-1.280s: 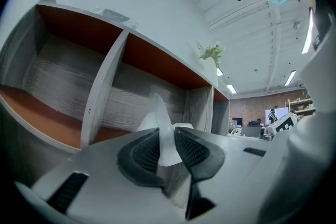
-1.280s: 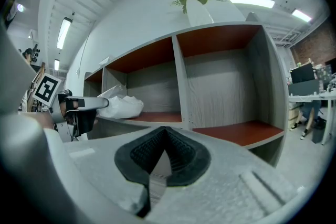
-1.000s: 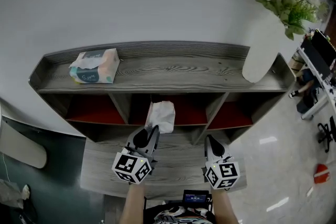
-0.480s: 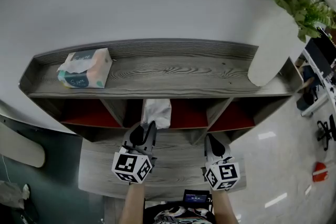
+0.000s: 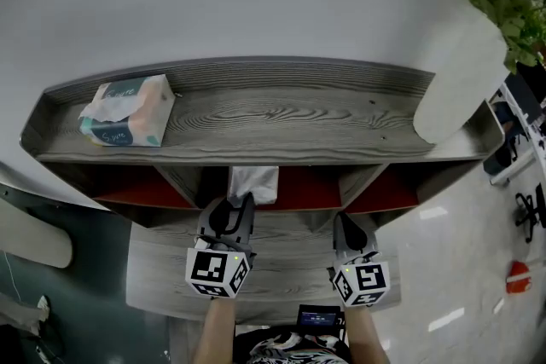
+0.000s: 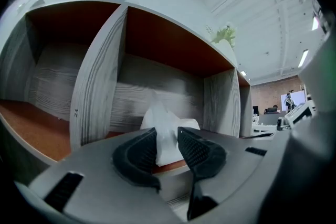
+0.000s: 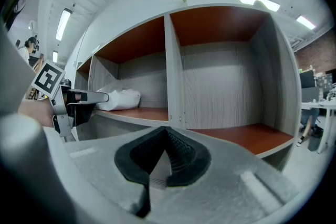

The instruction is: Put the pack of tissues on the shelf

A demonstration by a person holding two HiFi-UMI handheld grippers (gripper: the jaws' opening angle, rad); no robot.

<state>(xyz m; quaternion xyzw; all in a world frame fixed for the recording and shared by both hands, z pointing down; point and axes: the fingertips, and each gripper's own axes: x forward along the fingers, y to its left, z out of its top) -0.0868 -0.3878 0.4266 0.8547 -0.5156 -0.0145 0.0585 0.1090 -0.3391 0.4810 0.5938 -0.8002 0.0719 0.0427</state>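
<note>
Far left on the shelf (image 5: 281, 111) top: tissue box (image 5: 126, 111), teal and peach, one sheet sticking out of the slot, close to the left end rail.

Under the top board: three compartments, red floors, grey wood-grain dividers. A lower grey board juts out in front of them.

Pack of tissues (image 5: 253, 183) is in the middle compartment. It's white with a soft crumpled wrap, lying on the red floor with its near end at the front edge. From above it sits nearer the left divider than the right one.

Left tongs (image 5: 239, 205) are over the lower board, pointing straight into that middle compartment. The jaws are spreading right now. The pack's near end is between them, and the pack rests on the compartment floor. Left gripper view shows white wrap filling the gap between the two black ribbed pads, and the pack bulges wider behind them.

Right tongs (image 5: 345, 226) are beside the left ones, apart from them, at about the same height over the lower board. They face the divider between the middle and right compartments. The jaws are pressed together with nothing in them. Right gripper view has the left tongs and the pack at its far left edge.

Far right, at the end of the shelf top: white vase (image 5: 456, 89) with a green plant (image 5: 503, 4) in it.
</note>
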